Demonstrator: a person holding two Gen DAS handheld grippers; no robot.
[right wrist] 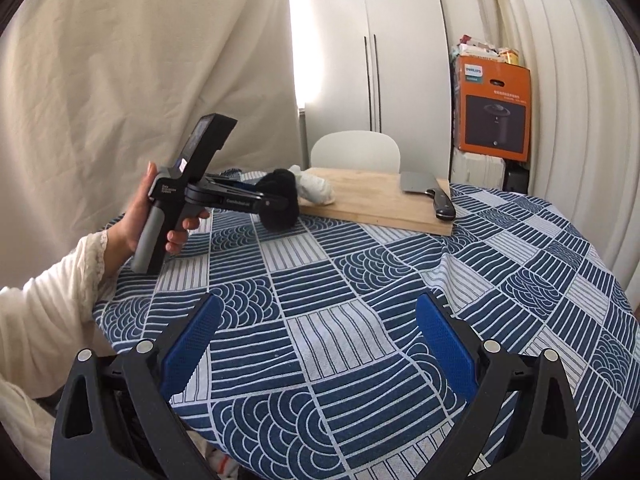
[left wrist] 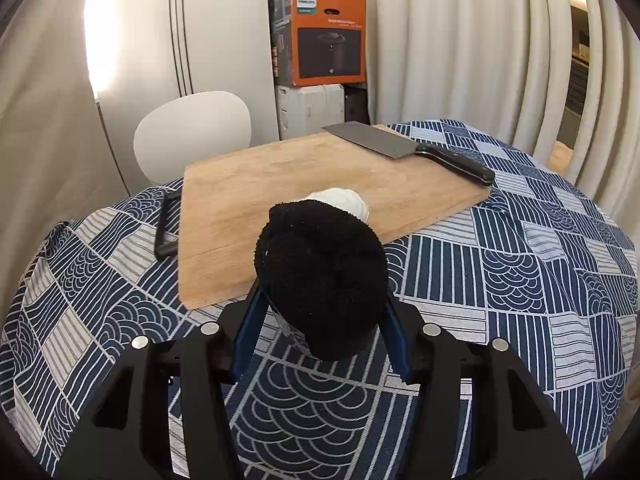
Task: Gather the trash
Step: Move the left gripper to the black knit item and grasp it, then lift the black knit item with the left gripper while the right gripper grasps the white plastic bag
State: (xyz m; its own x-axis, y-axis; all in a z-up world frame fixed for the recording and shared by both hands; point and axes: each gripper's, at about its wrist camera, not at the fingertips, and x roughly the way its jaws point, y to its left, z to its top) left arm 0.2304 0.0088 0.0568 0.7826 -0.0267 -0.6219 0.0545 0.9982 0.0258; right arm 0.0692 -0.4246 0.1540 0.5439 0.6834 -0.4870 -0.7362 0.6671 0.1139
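My left gripper (left wrist: pixel 322 304) is shut on a black fuzzy bundle (left wrist: pixel 320 276), held just above the tablecloth at the near edge of the wooden cutting board (left wrist: pixel 280 176). A white crumpled wad (left wrist: pixel 348 200) lies on the board right behind the bundle. In the right wrist view the left gripper (right wrist: pixel 276 204) holds the black bundle (right wrist: pixel 280 200) beside the white wad (right wrist: pixel 316 188) on the board (right wrist: pixel 376 200). My right gripper (right wrist: pixel 316 344) is open and empty, low over the near part of the table.
A cleaver (left wrist: pixel 400 144) lies on the board's far right corner, handle over the edge; it also shows in the right wrist view (right wrist: pixel 428 192). A black handle-like object (left wrist: pixel 164 224) lies left of the board. A white chair (left wrist: pixel 192 136) and stacked boxes (left wrist: pixel 320 40) stand beyond the table.
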